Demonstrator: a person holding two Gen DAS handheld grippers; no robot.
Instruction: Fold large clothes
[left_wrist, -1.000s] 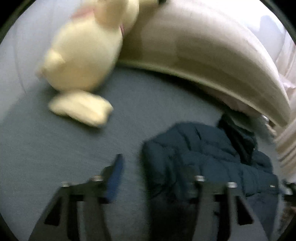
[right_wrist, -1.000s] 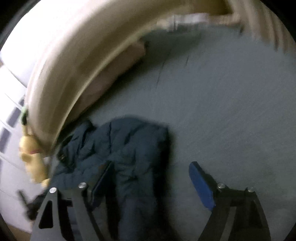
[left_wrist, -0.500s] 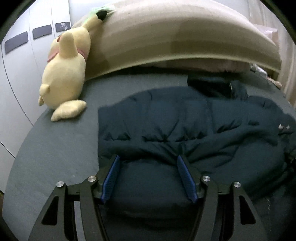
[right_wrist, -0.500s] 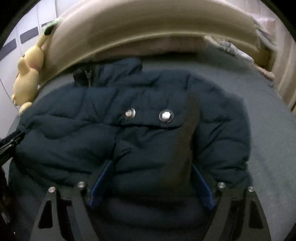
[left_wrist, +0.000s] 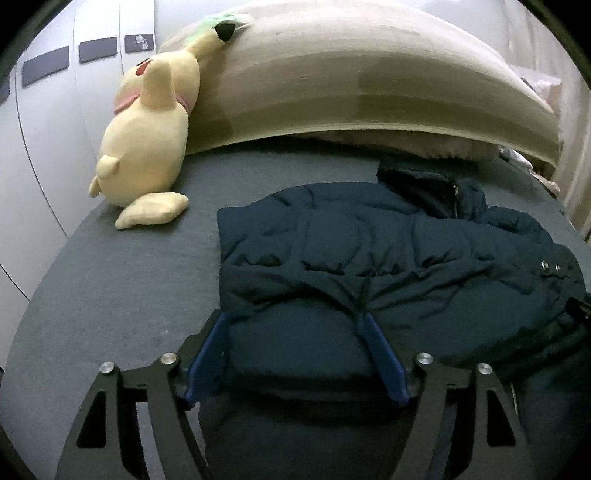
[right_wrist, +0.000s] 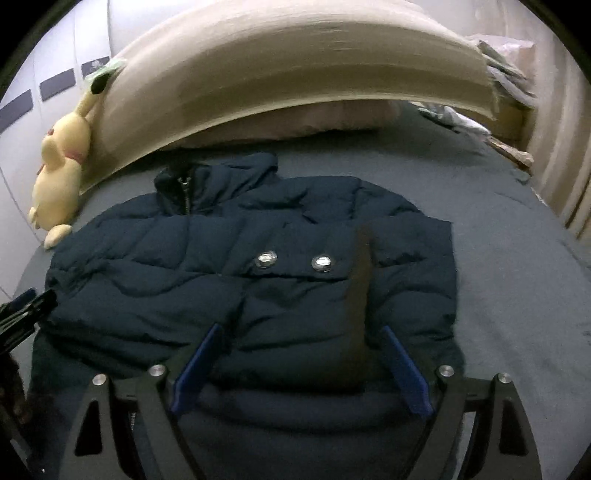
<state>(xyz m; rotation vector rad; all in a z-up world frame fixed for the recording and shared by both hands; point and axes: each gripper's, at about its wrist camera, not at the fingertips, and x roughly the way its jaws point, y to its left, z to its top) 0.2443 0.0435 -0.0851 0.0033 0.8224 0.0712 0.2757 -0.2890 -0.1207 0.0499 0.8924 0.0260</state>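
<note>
While the navy puffer jacket lies spread on the grey bed, its near hem sits between both grippers: left gripper and right gripper jaws opening.

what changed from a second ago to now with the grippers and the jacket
Both views swung from mostly bare bed onto the navy jacket. The left gripper and right gripper now each straddle a padded fold at its near edge, and their jaws are opening; whether the pads press on it is unclear. The yellow plush toy still leans on the headboard.
</note>
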